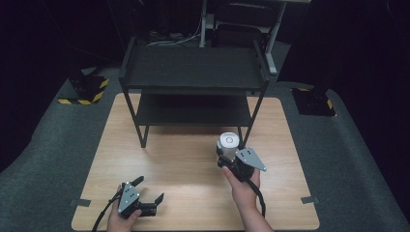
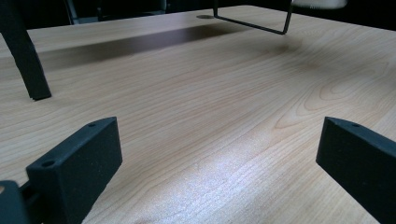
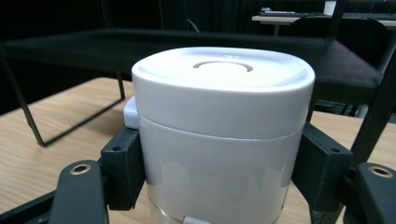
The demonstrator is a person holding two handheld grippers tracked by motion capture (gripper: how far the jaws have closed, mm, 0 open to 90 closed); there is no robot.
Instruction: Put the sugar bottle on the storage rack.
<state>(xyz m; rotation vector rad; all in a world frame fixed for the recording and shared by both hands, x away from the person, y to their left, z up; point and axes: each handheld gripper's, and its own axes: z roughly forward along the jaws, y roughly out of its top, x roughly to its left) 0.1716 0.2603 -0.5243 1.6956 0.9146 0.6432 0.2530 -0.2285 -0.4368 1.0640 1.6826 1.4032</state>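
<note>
Right tool: I see my right tool (image 1: 227, 155) just right of the frame's centre in the high view, clenched on the jar (image 1: 228, 142); my right hand (image 1: 245, 186) grips it from below.
Jar: white, upright, with a round lid that has a circular inset on top. In the right gripper view the jar (image 3: 219, 135) sits between the 2 black jaws, 1 pressed to each side, below the lid's edge; a small white tab sticks out at its left.
Jar place: just in front of the rack's right front leg, over the tabletop (image 1: 193, 159). I cannot tell whether its base touches the wood.
Left tool: my left tool (image 1: 147, 189) is at the lower left of the high view, released, jaws spread wide with nothing between them. In the left gripper view the 2 jaws stand at the lower left and lower right corners with bare wood (image 2: 210, 121) between.
Rack: black, 2 shelves, at the far half of the tabletop; rack (image 1: 193, 72) top shelf bare. 1 leg (image 2: 25, 60) shows at the upper left of the left gripper view.
</note>
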